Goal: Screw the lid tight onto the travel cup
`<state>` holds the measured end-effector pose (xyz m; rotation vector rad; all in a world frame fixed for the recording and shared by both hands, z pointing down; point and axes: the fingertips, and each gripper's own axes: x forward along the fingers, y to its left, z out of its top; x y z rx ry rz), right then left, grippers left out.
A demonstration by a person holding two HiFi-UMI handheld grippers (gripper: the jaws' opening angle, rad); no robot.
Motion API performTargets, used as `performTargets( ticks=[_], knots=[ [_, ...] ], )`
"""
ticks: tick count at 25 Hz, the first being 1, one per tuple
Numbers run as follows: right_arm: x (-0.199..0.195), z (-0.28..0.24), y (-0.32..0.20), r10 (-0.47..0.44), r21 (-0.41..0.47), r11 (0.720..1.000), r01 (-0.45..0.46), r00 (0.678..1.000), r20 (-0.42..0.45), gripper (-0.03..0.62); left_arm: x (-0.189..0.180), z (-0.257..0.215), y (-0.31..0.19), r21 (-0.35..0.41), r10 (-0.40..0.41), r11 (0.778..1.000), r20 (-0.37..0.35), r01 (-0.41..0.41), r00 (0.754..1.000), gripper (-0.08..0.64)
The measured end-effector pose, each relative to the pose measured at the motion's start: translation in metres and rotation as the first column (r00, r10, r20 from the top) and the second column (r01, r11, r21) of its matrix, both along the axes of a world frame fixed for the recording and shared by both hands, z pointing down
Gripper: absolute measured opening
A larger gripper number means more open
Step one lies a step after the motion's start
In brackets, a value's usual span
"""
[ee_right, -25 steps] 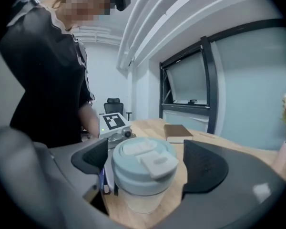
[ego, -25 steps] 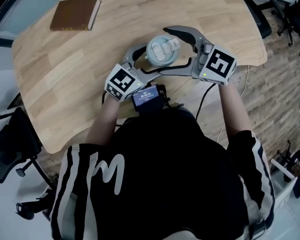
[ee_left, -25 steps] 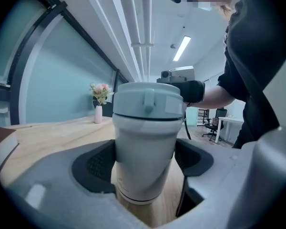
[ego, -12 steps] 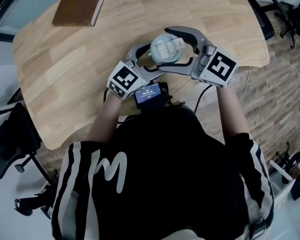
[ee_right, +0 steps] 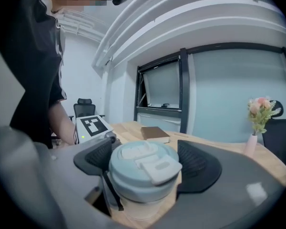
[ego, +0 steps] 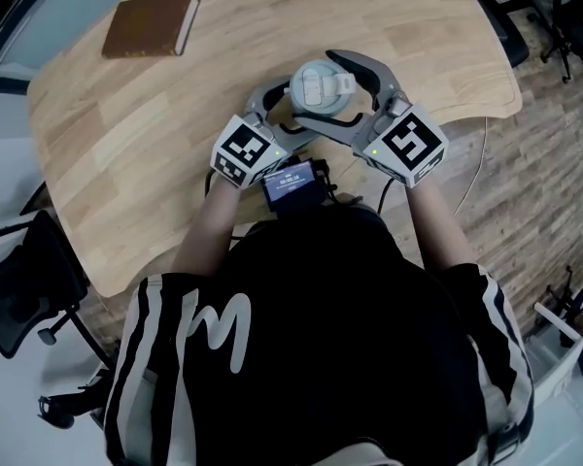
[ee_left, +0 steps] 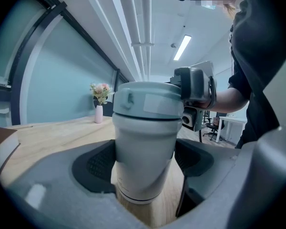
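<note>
Right gripper (ee_right: pixel 145 160) on lid (ego: pixel 321 85), near table edge (ego: pixel 466 115)

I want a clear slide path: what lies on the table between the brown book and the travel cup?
Nothing: the head view shows only bare wooden tabletop between the brown hardcover book and the pale teal-lidded travel cup.

The pale travel cup (ee_left: pixel 145 161) stands upright near the front edge of the wooden table (ego: pixel 175 115), its light blue flip-tab lid (ee_right: pixel 143 168) on top, seemingly seated level.
</note>
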<state>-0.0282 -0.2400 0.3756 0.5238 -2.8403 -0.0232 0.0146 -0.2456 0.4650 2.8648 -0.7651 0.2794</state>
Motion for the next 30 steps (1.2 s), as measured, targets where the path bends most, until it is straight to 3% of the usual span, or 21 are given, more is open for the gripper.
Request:
performTargets(
  ticks=[5, 10, 19, 23, 26, 30],
  knots=[
    [0.002, 0.004, -0.004, 0.128, 0.002, 0.992, -0.128, 0.992, 0.015, 0.428, -0.002, 0.001, 0.001, -0.001, -0.003, 1.0, 0.008, 0.003, 1.0, 0.393],
    [0.005, 0.005, -0.009, 0.262, -0.002, 0.965, -0.262, 0.964, 0.03, 0.428, -0.002, 0.001, 0.0, -0.004, -0.01, 1.0, 0.005, 0.01, 1.0, 0.393],
    [0.011, 0.005, -0.014, 0.458, 0.001, 0.889, -0.459, 0.888, 0.037, 0.428, -0.002, 0.003, 0.0, -0.005, -0.021, 1.0, 0.015, 0.021, 1.0, 0.393],
    [0.013, 0.004, -0.015, 0.498, 0.017, 0.866, -0.499, 0.866, 0.049, 0.426, 0.0, 0.0, 0.0, 0.0, -0.028, 1.0, 0.007, 0.028, 1.0, 0.393],
    [0.011, 0.006, -0.012, 0.467, -0.002, 0.884, -0.467, 0.883, 0.057, 0.424, 0.0, 0.001, 0.0, -0.003, -0.028, 1.0, 0.009, 0.028, 1.0, 0.393],
    [0.01, -0.004, -0.004, 0.3, -0.036, 0.954, -0.298, 0.942, 0.149, 0.451, -0.001, 0.002, -0.001, -0.001, -0.022, 1.0, 0.008, 0.022, 1.0, 0.394]
  ],
)
